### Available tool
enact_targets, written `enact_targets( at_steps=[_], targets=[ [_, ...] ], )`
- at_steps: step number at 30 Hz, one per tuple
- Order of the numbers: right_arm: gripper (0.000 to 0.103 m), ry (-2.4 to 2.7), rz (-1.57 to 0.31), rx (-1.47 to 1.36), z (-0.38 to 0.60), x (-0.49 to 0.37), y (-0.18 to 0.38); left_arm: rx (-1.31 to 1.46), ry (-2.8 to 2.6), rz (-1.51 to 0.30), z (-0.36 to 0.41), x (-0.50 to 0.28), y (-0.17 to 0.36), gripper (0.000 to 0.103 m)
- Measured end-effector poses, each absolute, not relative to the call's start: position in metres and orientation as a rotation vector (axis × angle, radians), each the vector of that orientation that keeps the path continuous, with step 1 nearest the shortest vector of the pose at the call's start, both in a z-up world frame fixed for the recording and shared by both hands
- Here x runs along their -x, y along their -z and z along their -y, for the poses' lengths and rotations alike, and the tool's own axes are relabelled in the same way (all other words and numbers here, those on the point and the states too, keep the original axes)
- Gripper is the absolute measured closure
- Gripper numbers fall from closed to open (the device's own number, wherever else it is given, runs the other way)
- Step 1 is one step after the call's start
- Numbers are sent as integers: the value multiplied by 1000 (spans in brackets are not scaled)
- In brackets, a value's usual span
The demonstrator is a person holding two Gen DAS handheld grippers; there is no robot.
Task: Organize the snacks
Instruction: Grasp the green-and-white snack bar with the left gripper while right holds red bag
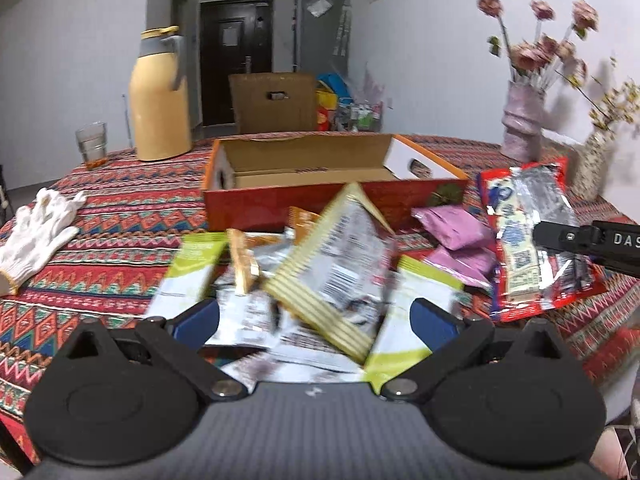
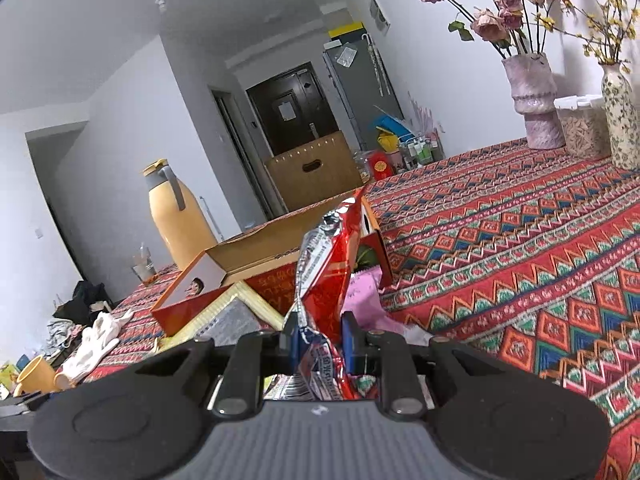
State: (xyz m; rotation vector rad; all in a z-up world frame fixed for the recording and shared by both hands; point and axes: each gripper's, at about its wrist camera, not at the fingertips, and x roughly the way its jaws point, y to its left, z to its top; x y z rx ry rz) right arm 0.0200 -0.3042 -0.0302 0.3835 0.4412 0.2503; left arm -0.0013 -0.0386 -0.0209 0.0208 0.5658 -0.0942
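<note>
White-walled room w/ a dark door at the back; round table under a red patterned cloth (image 1: 120,216). Left gripper (image 1: 316,316) has its blue-padded fingers (image 1: 200,316) spread wide, nothing pinched; a messy pile of snack packets (image 1: 280,280) lies between and just ahead of them, incl. a gold-edged silver packet (image 1: 336,264) tilted up on one corner and green-and-white packets (image 1: 192,268) to either side. Beyond the pile, straight ahead of the fingers, an open red-orange cardboard box (image 1: 320,196) w/ a brown inside, looks empty. Pink packets (image 1: 456,228) sit ahead-right of the left fingers, touching the pile. Right gripper (image 2: 318,338) has its fingers nearly together, clamped on a red-and-silver snack bag (image 2: 332,256) that stands up from between the pads; in the left wrist view the same bag (image 1: 532,232) hangs at the tip of the black right finger, near the box's right end. Far left of the left fingers: white gloves (image 1: 36,228), a drinking glass (image 1: 92,144), a yellow thermos jug (image 1: 160,100). Far right: pale purple vase w/ dried roses (image 1: 520,120), floral vase (image 2: 620,112) beside it. On the floor behind the table, a brown carton (image 1: 272,100).
</note>
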Motion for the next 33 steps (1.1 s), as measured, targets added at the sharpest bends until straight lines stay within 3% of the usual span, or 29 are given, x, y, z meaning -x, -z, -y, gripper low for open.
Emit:
enact_targets(
  at_steps=[7,9,13,18,25,33],
  targets=[
    [83,-281,-438,-410,321,-4,42,-58,137,-608,69,2,34,0],
    [83,-285,-439,-418,325,0,45,-61,145,-624,75,0,38,5],
    [83,-293,-443,-435,334,5,52,-67,168,-667,84,-5,47,27],
    [83,-303,-449,-450,341,7,60,-68,160,-711,90,-15,57,35],
    [83,-311,-459,-466,347,6,66,-62,169,-734,95,-17,60,59],
    [83,-314,-457,-470,350,9,66,-70,184,-731,103,-16,58,65]
  ],
)
